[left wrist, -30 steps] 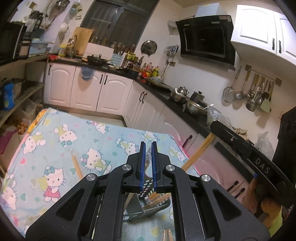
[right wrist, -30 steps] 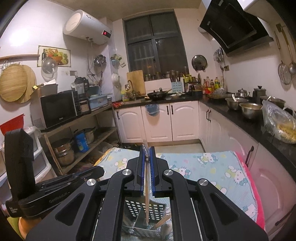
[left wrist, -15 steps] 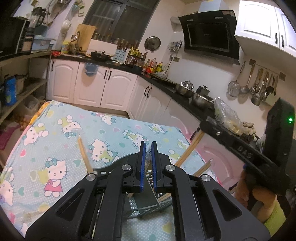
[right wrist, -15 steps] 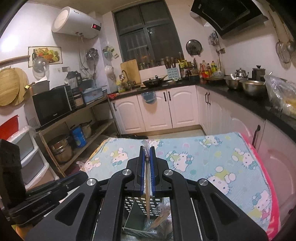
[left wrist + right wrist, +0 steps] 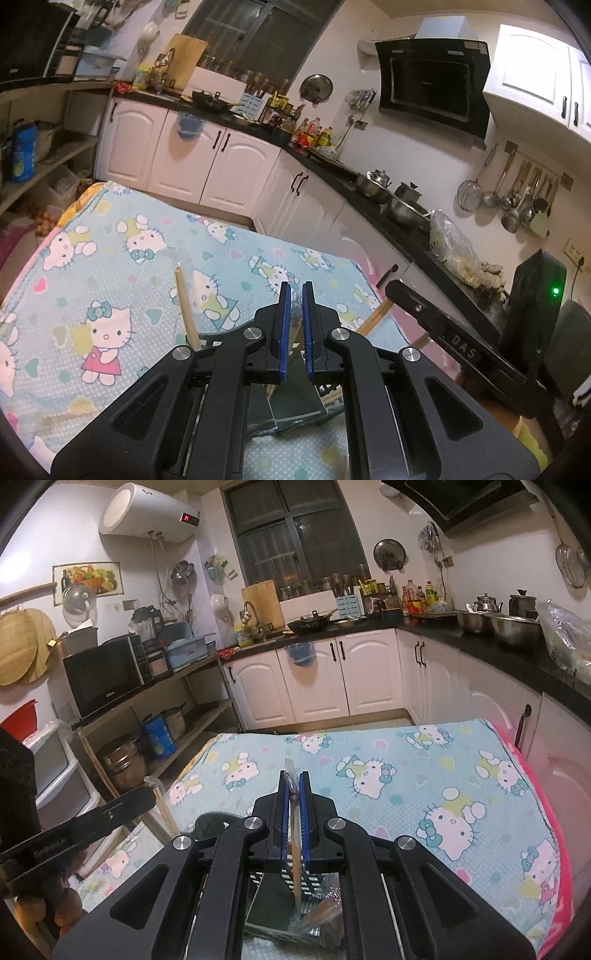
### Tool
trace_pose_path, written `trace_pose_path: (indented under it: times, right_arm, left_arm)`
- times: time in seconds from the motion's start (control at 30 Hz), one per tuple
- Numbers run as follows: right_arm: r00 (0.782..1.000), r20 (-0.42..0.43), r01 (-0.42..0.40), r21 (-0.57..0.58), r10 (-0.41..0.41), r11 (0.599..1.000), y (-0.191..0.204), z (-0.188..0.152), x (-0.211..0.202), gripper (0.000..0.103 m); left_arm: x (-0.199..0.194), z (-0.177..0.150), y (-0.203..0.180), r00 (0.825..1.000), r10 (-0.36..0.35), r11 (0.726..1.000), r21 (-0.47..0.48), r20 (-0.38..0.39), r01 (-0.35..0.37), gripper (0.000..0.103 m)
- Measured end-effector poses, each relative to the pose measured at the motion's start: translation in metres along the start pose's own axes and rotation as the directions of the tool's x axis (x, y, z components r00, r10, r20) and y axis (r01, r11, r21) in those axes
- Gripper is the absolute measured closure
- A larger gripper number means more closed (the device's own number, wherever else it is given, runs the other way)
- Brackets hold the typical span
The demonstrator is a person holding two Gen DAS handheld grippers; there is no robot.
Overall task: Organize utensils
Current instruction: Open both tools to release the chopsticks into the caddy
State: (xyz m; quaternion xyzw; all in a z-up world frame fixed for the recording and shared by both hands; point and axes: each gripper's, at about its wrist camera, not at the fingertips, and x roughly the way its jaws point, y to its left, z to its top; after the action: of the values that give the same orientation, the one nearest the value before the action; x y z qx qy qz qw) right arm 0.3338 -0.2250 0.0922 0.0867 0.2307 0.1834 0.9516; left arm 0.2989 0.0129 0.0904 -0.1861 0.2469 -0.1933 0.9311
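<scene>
My right gripper (image 5: 294, 779) is shut on a wrapped wooden chopstick (image 5: 295, 845) and holds it upright over the slotted utensil basket (image 5: 284, 882); its lower end hangs inside the basket. My left gripper (image 5: 294, 291) is nearly shut on a shiny plastic-wrapped utensil (image 5: 294, 321) above the same basket (image 5: 295, 402). Another wooden chopstick (image 5: 186, 310) sticks up from the basket's left side, and more wooden handles (image 5: 373, 317) lean out to the right. The right gripper's body (image 5: 450, 332) shows at the right of the left wrist view.
The basket stands on a table with a blue Hello Kitty cloth (image 5: 443, 775). White cabinets and a black counter with steel pots (image 5: 388, 192) run behind and to the right. Open shelves with a microwave (image 5: 103, 675) are at the left.
Both grippers tilted down and lowered toward the basket. The right gripper's chopstick went deeper into the basket. The right gripper's body moved further right in the left wrist view.
</scene>
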Motion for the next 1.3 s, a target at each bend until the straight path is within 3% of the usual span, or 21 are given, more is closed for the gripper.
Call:
trace_pose_path:
  times: [0.23, 0.3, 0.5, 0.6, 0.77, 0.9, 1.3]
  right_arm:
    - [1.0, -0.02, 0.016, 0.005, -0.016, 1.0, -0.002, -0.001, -0.008, 0.095]
    - [0.999, -0.024, 0.023, -0.003, -0.023, 1.0, -0.002, -0.002, -0.012, 0.087]
    - [0.999, -0.028, 0.035, -0.014, -0.035, 0.999, -0.002, -0.003, -0.021, 0.081]
    - [0.999, -0.025, 0.041, -0.017, -0.041, 0.999, -0.002, -0.003, -0.026, 0.078]
    - [0.998, -0.025, 0.05, -0.029, -0.051, 0.998, -0.001, -0.004, -0.037, 0.075]
    - [0.998, -0.025, 0.059, -0.027, -0.059, 0.998, -0.003, -0.005, -0.047, 0.073]
    - [0.997, -0.024, 0.073, -0.048, -0.075, 0.996, 0.0, -0.021, -0.079, 0.062]
  left_arm:
    - [0.0, -0.001, -0.003, 1.0, -0.007, 1.0, 0.002, -0.002, 0.007, 0.101]
    - [0.0, -0.001, -0.003, 1.0, -0.007, 1.0, -0.001, -0.001, 0.007, 0.101]
    - [-0.001, -0.003, -0.004, 1.0, 0.013, 1.0, 0.004, -0.006, -0.013, 0.099]
    - [-0.003, -0.004, -0.003, 1.0, 0.028, 1.0, -0.001, -0.013, -0.028, 0.083]
    - [-0.014, -0.006, -0.001, 0.999, 0.04, 0.999, -0.001, -0.018, -0.04, 0.082]
    - [-0.022, -0.009, -0.003, 0.998, 0.052, 0.999, 0.003, -0.024, -0.052, 0.069]
    - [-0.052, -0.024, -0.012, 0.997, 0.069, 0.998, 0.017, -0.025, -0.068, 0.043]
